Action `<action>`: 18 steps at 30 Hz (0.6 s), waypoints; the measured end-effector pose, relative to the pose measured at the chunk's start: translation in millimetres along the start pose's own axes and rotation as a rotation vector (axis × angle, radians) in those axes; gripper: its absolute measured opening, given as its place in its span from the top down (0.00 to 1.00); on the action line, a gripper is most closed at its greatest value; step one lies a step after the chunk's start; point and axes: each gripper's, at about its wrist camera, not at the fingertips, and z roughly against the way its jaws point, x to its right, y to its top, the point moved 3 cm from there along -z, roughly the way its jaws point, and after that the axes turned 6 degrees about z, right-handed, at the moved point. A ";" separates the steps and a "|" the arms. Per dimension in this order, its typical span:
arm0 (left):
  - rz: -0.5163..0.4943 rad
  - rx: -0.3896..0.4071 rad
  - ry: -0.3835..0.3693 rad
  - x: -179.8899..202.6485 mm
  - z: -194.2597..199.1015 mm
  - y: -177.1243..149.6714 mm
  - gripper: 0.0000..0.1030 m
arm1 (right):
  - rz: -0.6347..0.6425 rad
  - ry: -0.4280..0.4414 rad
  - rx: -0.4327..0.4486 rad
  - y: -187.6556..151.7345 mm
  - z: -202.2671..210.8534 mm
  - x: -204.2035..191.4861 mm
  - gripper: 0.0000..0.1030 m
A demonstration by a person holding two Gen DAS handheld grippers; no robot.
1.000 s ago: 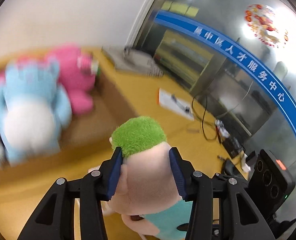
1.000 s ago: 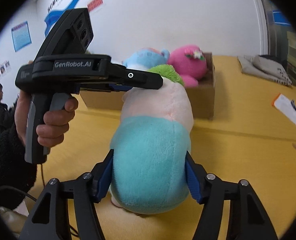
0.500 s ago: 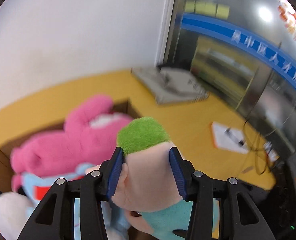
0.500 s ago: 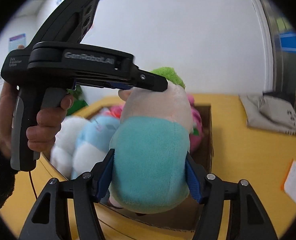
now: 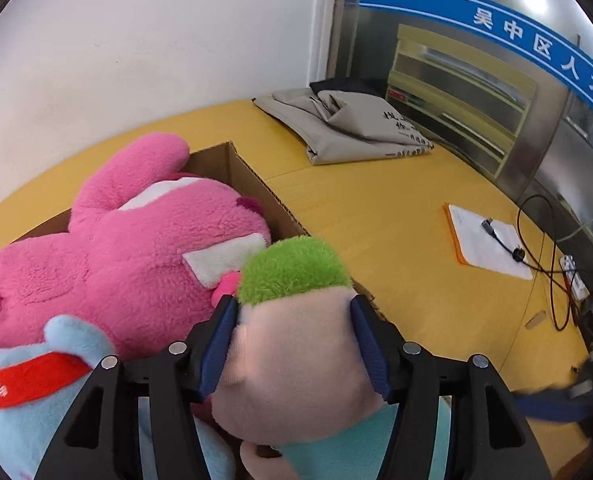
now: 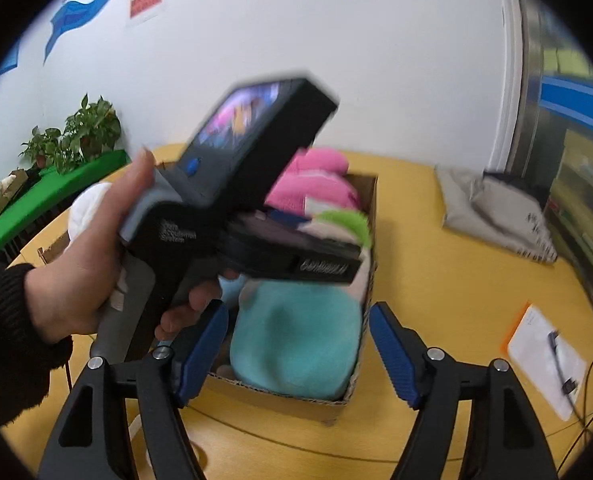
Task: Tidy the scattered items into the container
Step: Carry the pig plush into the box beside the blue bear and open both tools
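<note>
Green-haired, peach-and-teal plush doll point(image 5: 296, 364) goes into the brown cardboard box point(image 5: 256, 184) on the yellow table point(image 5: 396, 240).
Left tool point(image 5: 294, 344) jaws, just widening, still touch its head beside the pink plush rabbit point(image 5: 128, 256); right tool point(image 6: 298, 354) hangs released, jaws clear of its body.

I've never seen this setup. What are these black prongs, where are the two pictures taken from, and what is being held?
There is no robot. A person holds a two-finger gripper in each hand, and each has a camera looking along its fingers. One picture looks from the left gripper. The other looks from the right gripper and also shows the hand carrying the left one. On the yellow table stands a cardboard box holding a pink toy and a blue toy. The left pads press the head of a green-haired doll in the box. The right jaws stand clear of its body. Both jaws have just been opening.
</note>
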 end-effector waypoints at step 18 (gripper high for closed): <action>0.228 0.261 0.375 -106.7 260.7 -141.7 0.00 | -0.185 -0.062 0.082 -28.7 55.3 -51.0 0.21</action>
